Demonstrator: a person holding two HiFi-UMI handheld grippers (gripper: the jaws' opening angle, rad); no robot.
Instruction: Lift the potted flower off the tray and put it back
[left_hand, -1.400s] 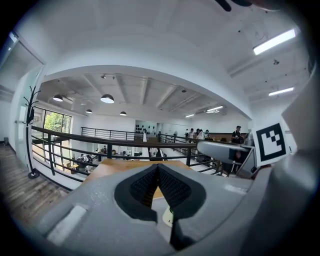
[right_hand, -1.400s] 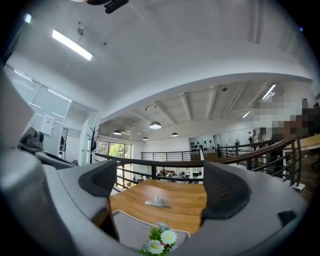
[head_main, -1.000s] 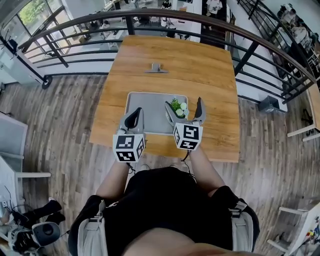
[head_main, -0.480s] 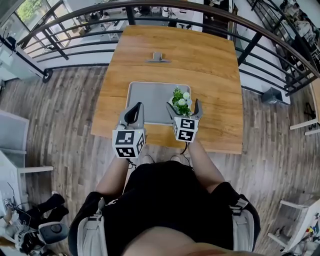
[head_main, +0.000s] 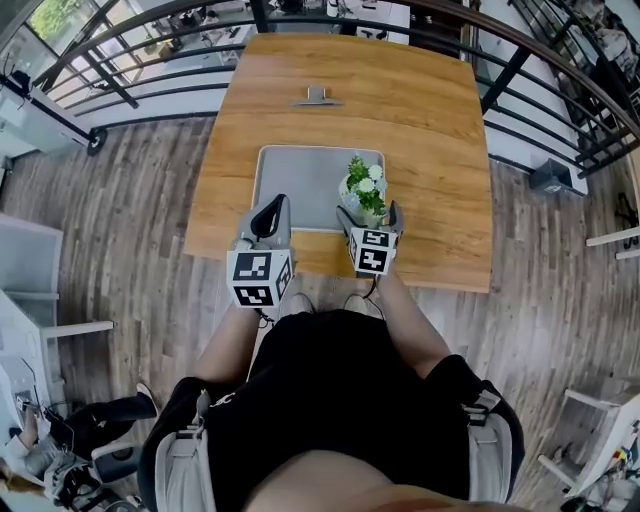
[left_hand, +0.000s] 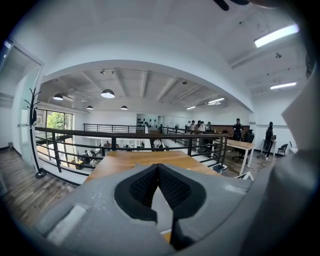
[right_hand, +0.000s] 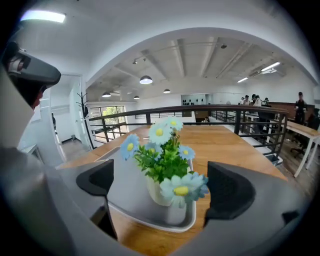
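Note:
The potted flower (head_main: 362, 188), a small white pot (right_hand: 161, 194) with green leaves and pale blue blooms, stands on the grey tray (head_main: 300, 180) near its right front corner. My right gripper (head_main: 368, 211) hovers just behind the pot at the tray's near edge. It is open, and in the right gripper view (right_hand: 162, 185) its black pads flank the pot without touching it. My left gripper (head_main: 269, 210) hangs over the tray's near left edge. It is shut with nothing between its pads, which meet in the left gripper view (left_hand: 158, 172).
The tray (right_hand: 125, 197) lies on a wooden table (head_main: 430, 120), with a small grey stand (head_main: 315, 97) at the far side. A black railing (head_main: 520, 60) curves round the table's far and right sides. Wooden floor lies on both sides.
My right gripper has sunk a little and stays open, so the flower now shows more ahead of its fingertips. The left gripper stays shut and has barely moved.

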